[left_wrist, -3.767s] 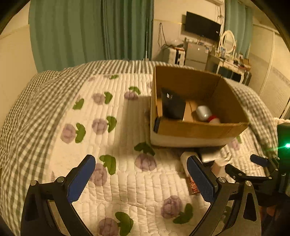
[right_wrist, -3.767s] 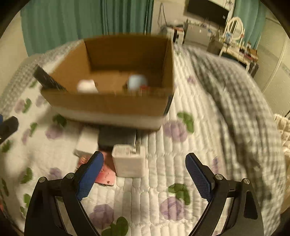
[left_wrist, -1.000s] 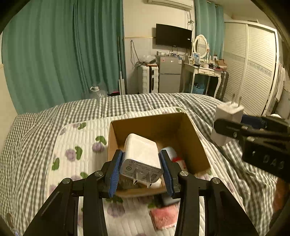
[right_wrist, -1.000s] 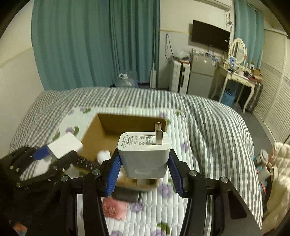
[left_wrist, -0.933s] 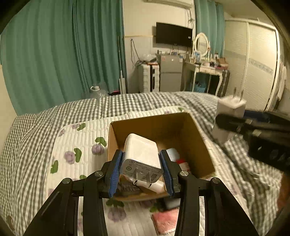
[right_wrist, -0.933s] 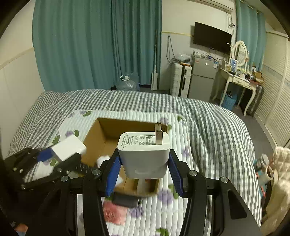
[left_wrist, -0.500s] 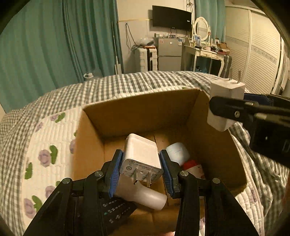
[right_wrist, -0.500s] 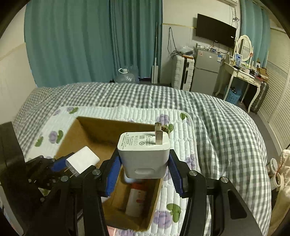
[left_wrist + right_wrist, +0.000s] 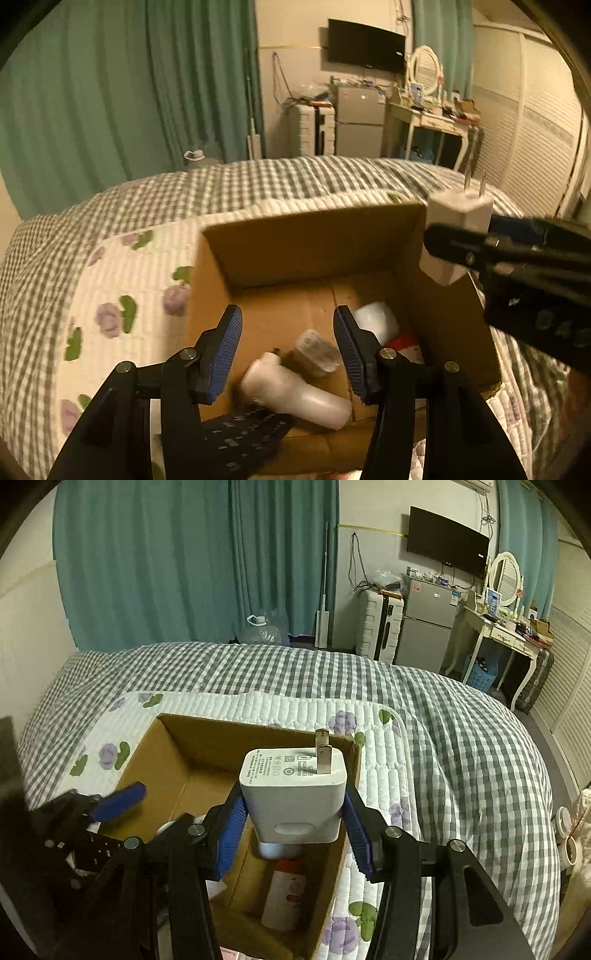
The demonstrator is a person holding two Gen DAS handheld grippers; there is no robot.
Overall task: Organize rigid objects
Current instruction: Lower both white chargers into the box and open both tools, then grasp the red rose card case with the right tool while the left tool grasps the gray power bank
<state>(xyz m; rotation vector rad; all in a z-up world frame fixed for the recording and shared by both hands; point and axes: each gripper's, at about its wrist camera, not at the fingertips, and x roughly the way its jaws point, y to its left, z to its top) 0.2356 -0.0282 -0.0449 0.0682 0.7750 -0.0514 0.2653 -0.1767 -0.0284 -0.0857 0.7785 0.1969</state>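
1. The left gripper (image 9: 287, 350) is spread wide, grasping nothing, above the cardboard box (image 9: 314, 240)
2. A blurred white charger (image 9: 317, 354) lies in the box below those fingers, by a white bottle (image 9: 295, 391)
3. The right gripper (image 9: 293, 823) clenches a white plug adapter (image 9: 295, 797), prongs up, over the box
4. The box sits on a floral quilt (image 9: 207, 701) over a checked bed, green curtains (image 9: 184, 561) behind

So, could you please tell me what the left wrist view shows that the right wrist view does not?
Only the left wrist view shows the open left gripper head-on, a blurred pale object between its fingers, and a white bottle. Only the right wrist view shows the printed face of the white charger and the right gripper clamped on it. Both show the cardboard box on the bed.
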